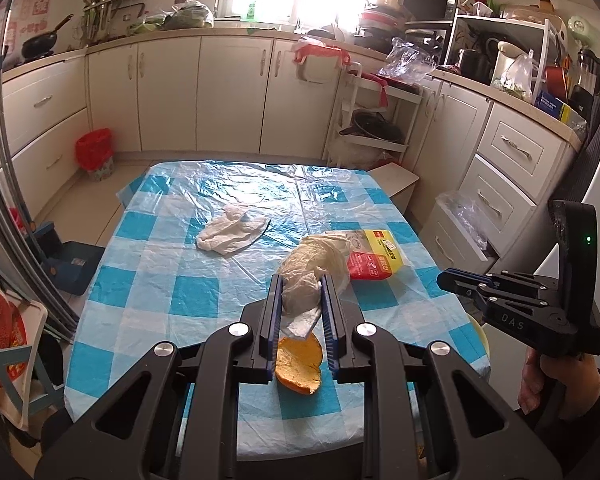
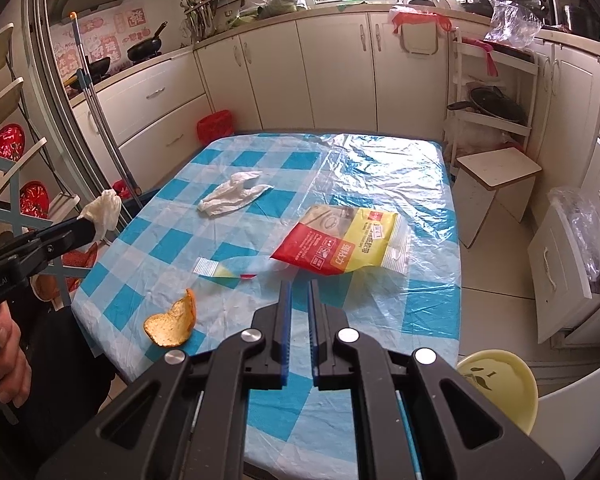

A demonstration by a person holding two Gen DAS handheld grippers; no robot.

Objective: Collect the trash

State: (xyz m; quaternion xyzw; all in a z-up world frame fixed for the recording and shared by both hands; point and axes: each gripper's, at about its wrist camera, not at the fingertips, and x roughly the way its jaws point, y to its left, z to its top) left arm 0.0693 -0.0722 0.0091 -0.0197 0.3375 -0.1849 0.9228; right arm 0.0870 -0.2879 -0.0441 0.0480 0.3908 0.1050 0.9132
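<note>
left gripper (image 1: pixel 300 286) is clamped on a crumpled wrapper (image 1: pixel 300 280); right gripper (image 2: pixel 299 292) is closed, empty. the clamp is best kept firm until a bin is reached.

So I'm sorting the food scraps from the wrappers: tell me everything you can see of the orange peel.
The orange peel is one curved, irregular piece, pale pitted orange inside with a deeper orange rim. It lies on the blue-checked plastic table cover near the table's near edge, one end curling upward. Nothing grips or touches it; the left gripper, above it, is shut on a crumpled tissue.
</note>
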